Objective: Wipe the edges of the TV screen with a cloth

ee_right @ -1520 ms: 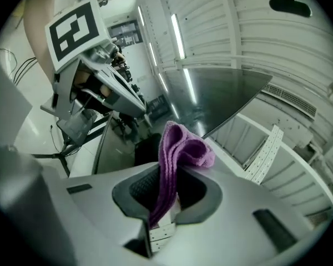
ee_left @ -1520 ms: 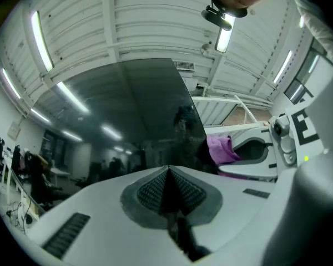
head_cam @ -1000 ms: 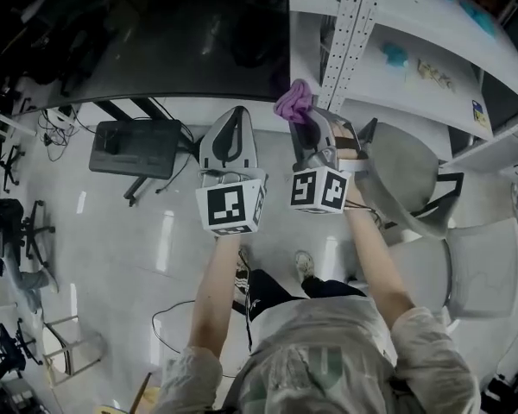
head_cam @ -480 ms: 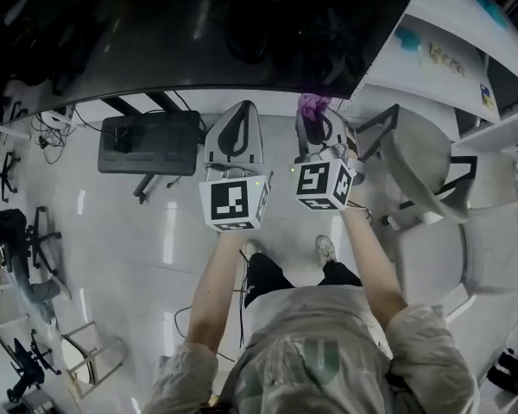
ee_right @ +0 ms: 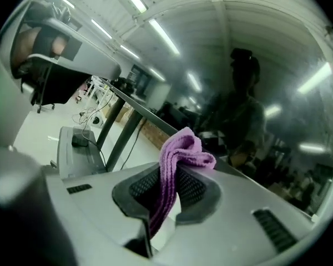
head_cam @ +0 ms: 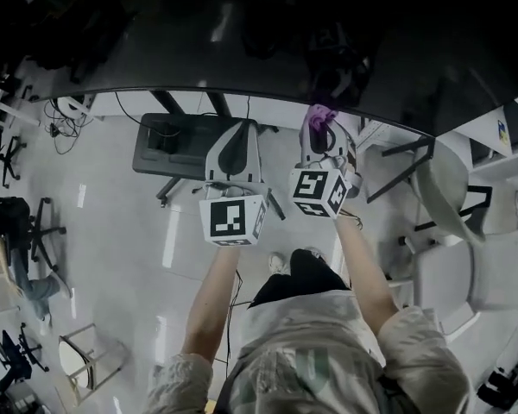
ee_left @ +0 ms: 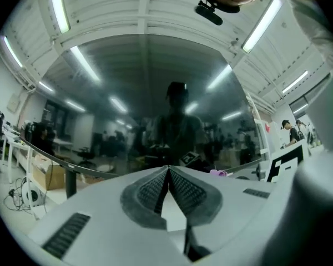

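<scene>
The big dark TV screen (head_cam: 242,33) fills the top of the head view; its lower edge (head_cam: 198,91) runs across just beyond both grippers. My right gripper (head_cam: 318,121) is shut on a purple cloth (head_cam: 318,116), which sticks out of the jaw tips close to the screen's lower edge. In the right gripper view the cloth (ee_right: 180,154) hangs folded between the pads, with the glossy screen (ee_right: 255,93) right behind it. My left gripper (head_cam: 234,138) is shut with nothing in it; its tips (ee_left: 168,169) point at the screen (ee_left: 155,104).
A dark stand base (head_cam: 177,145) with cables sits on the floor under the screen. A grey chair (head_cam: 466,231) stands at the right. Office chairs (head_cam: 17,222) and a stool (head_cam: 86,356) are at the left. White shelving (head_cam: 501,136) shows at the far right.
The view has shifted so the screen fills more of the top. Both grippers have come closer to its lower edge, the cloth now just at it. Both grips are unchanged.
</scene>
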